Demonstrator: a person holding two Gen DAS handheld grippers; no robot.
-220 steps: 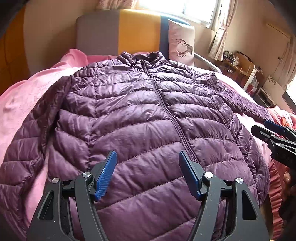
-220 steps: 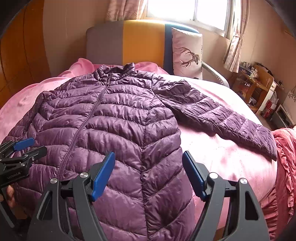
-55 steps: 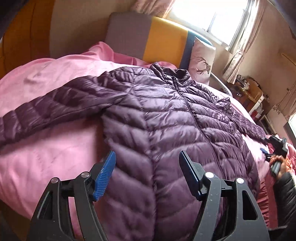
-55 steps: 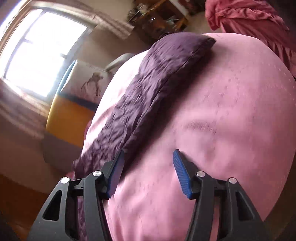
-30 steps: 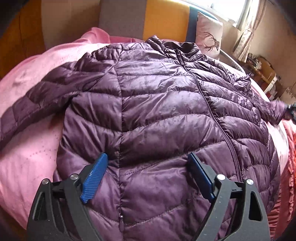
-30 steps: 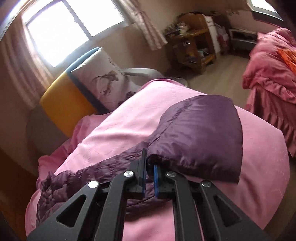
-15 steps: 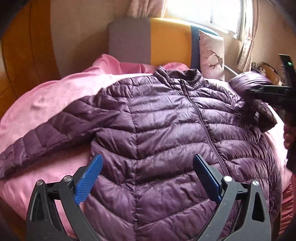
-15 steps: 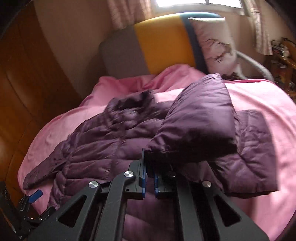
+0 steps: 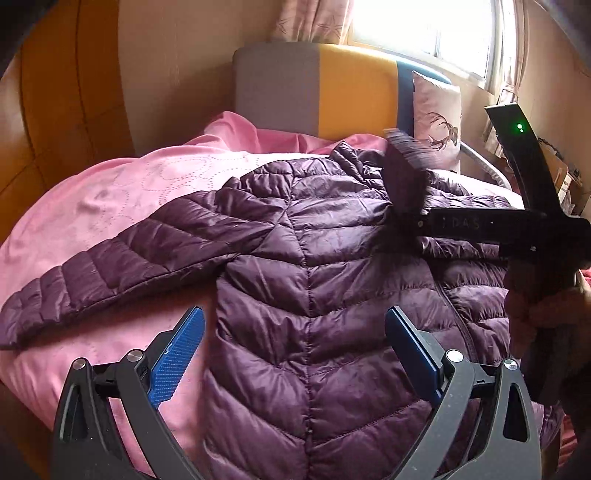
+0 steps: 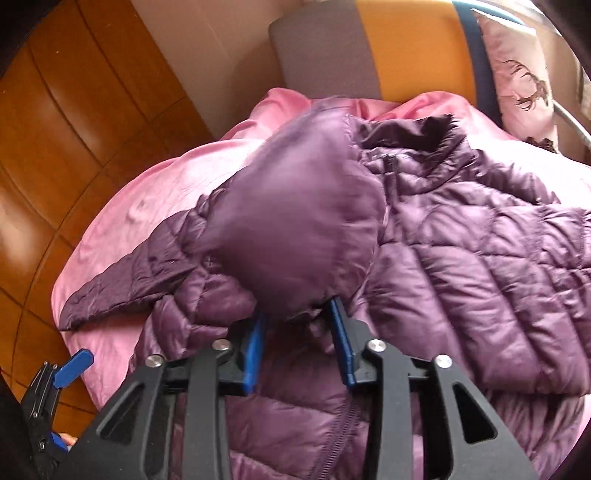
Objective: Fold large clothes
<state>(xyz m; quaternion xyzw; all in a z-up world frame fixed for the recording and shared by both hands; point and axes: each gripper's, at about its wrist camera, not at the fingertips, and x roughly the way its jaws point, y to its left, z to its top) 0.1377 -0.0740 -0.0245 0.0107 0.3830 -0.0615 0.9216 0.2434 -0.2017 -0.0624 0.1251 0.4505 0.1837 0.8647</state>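
A purple quilted down jacket (image 9: 332,295) lies front up and zipped on the pink bedspread (image 9: 110,192). Its left sleeve (image 9: 110,269) stretches out flat to the left. My left gripper (image 9: 295,350) hovers wide open above the lower left front, with nothing between its pads. My right gripper (image 10: 297,332) is over the chest, jaws opening. The blurred cuff end of the right sleeve (image 10: 295,221) still stands between its blue pads, which no longer pinch it. In the left wrist view the right gripper (image 9: 413,221) reaches in from the right, a hand (image 9: 543,310) on its handle.
A grey, yellow and blue headboard (image 9: 317,92) and a deer-print pillow (image 9: 436,122) stand behind the jacket. Brown wooden wall panels (image 10: 55,129) border the bed's left side. A bright window (image 9: 436,29) is at the back right.
The right gripper has swung the right sleeve from the bed's right edge across onto the jacket's chest, and its jaws have parted from shut. The left gripper has risen a little and stayed open.
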